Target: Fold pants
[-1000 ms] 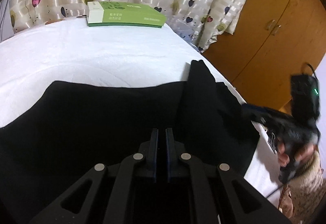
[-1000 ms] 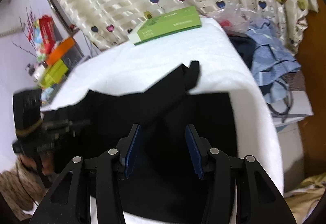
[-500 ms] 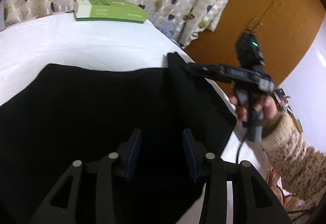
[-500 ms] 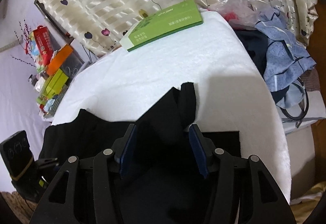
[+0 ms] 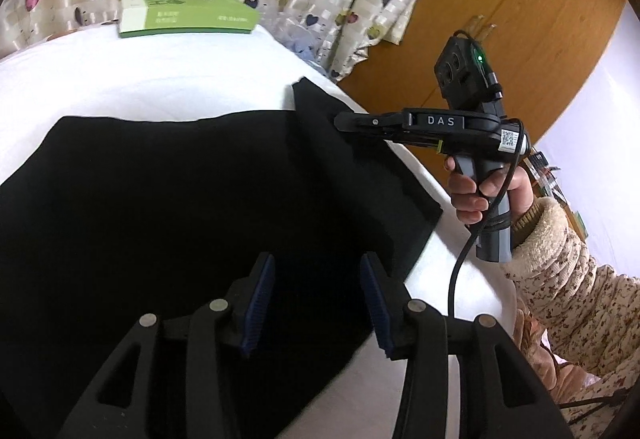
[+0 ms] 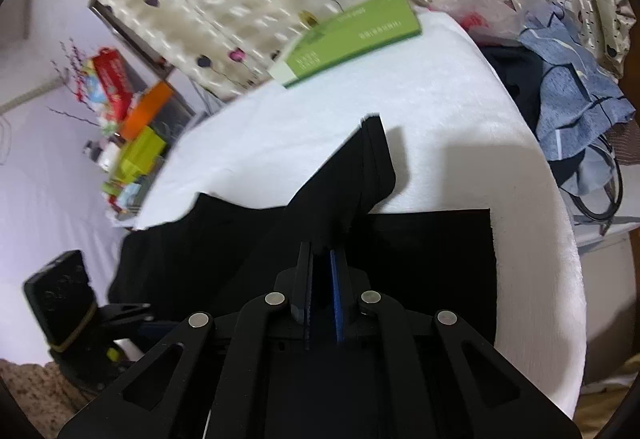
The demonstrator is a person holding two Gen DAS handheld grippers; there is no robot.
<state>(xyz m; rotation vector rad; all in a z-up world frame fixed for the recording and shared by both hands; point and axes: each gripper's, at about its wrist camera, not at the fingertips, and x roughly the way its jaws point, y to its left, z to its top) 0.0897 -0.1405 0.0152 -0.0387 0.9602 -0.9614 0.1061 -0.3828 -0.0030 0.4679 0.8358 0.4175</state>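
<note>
My right gripper [image 6: 322, 271] was closing on the pants [image 6: 420, 259] fold just ahead; left gripper [image 5: 316, 303] opening, empty. Best lift slowly, keeping layers aligned.

- The black pants [image 5: 168, 199] lie spread flat across a white padded surface [image 5: 140, 75], filling most of its near half.
- The cloth is plain, dark and matte, with no visible pattern; folds in it are hard to make out.
- In the left wrist view, the far edge runs nearly straight from left to right.
- At the right, a narrow strip of the fabric [image 6: 360, 167] rises from the flat part and points toward the far side, its tip squared off.
- A near right corner [image 6: 480, 223] lies flat close to the surface's right edge.
</note>
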